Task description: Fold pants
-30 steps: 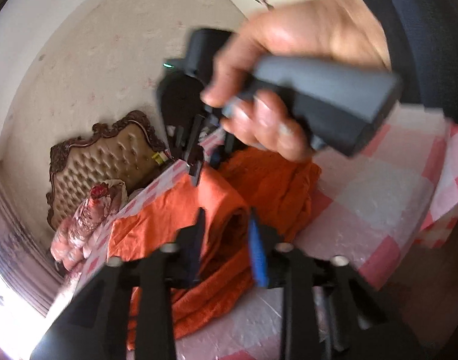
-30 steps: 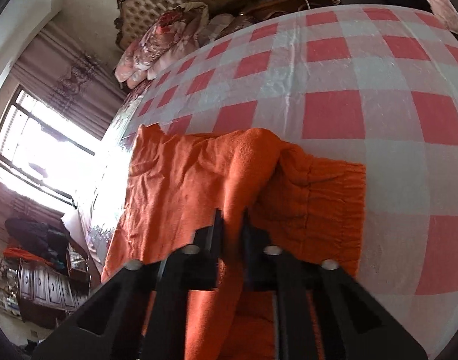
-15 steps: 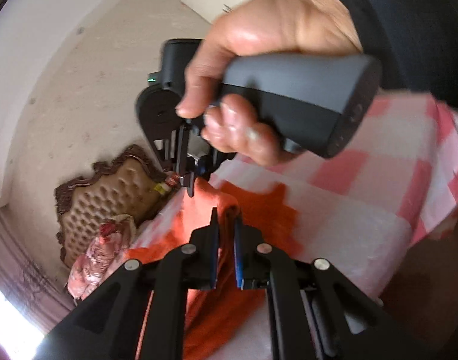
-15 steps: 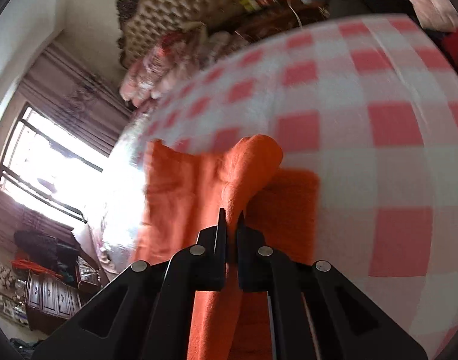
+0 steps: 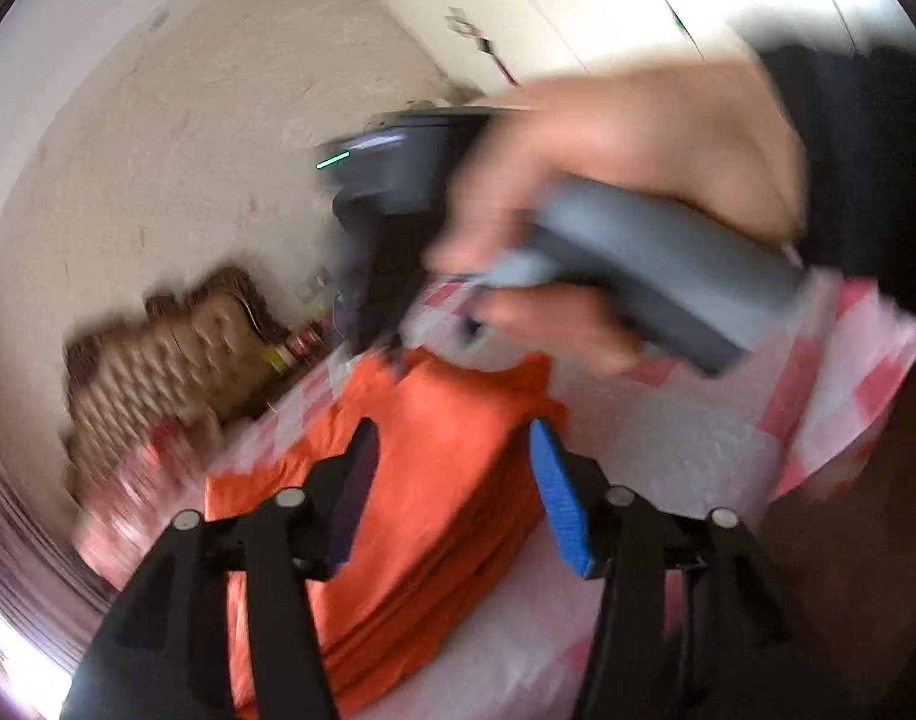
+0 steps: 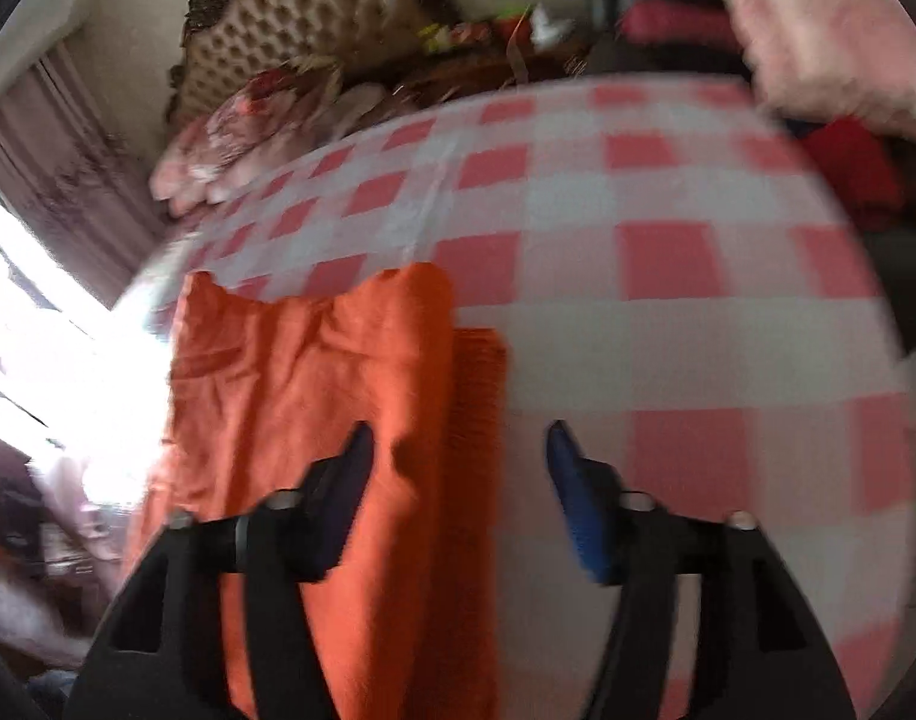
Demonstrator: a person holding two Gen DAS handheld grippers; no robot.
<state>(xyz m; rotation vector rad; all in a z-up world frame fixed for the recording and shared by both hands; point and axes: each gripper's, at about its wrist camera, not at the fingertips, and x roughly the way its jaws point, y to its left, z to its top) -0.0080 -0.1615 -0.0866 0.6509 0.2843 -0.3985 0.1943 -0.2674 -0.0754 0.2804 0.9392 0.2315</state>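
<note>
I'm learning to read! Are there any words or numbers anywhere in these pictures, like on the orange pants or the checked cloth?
None can be read.
orange pants: no print or label shows.
checked cloth: squares only.
Small items by the headboard: too blurred to read.
</note>
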